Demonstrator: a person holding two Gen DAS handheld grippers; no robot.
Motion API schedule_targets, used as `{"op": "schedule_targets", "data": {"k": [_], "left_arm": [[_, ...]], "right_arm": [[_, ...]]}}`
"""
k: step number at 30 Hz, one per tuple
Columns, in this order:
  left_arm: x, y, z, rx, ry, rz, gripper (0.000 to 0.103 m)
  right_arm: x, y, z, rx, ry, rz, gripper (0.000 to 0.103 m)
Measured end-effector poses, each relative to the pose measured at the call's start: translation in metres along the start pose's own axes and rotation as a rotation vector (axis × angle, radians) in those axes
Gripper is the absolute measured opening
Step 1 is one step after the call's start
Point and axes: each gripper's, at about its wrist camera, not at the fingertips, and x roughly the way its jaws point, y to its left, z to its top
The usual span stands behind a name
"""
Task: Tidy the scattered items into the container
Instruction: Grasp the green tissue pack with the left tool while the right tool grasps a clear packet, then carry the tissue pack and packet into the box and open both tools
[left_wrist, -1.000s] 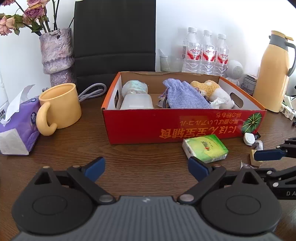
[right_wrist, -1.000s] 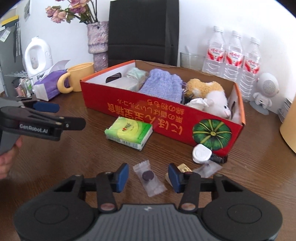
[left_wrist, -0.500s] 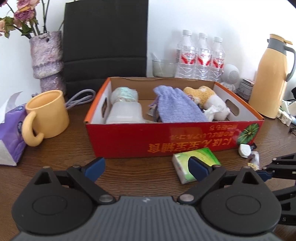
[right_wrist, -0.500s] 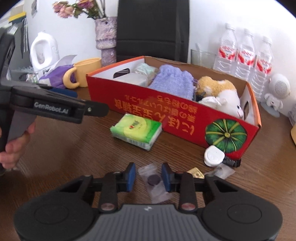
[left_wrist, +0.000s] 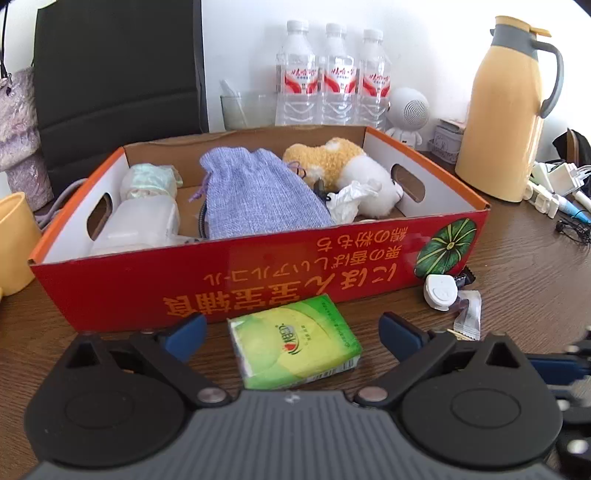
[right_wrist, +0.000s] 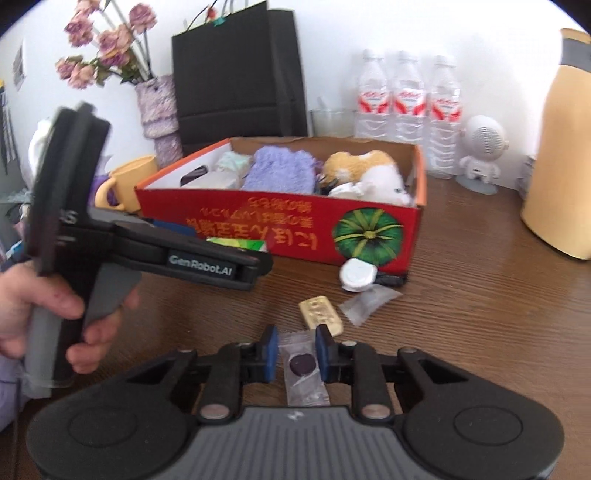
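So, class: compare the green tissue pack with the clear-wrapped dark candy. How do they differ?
The green tissue pack is a bulky opaque block; the clear-wrapped dark candy is flat and see-through. The pack lies between the wide-open left gripper; the candy sits between the nearly closed right gripper. Both remain outside the red cardboard box.

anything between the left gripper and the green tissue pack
Nothing visible does. The left gripper is open, and the green tissue pack lies flat on the table right between its fingers, just in front of the red box.
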Motion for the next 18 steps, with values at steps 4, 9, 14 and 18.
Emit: {"op": "schedule_targets", "data": {"k": [4, 9, 14, 18], "left_arm": [[0.002, 0.0, 0.0, 0.0, 0.011, 0.019, 0.07], [-0.019, 0.009, -0.007, 0.007, -0.021, 0.062, 0.066], [-0.097, 0.013, -0.032, -0.011, -0.124, 0.082, 0.066], [-0.176, 0.009, -0.067, -0.047, -0.234, 0.091, 0.067]], "right_arm": [[-0.023, -0.001, -0.002, 0.029, -0.034, -0.015, 0.02], [-0.043, 0.012, -0.004, 0.036, -0.055, -0.055, 0.02], [-0.071, 0.039, -0.008, 0.02, -0.105, -0.078, 0.02], [-0.105, 0.069, -0.018, -0.004, -0.182, -0.093, 0.02]]}}
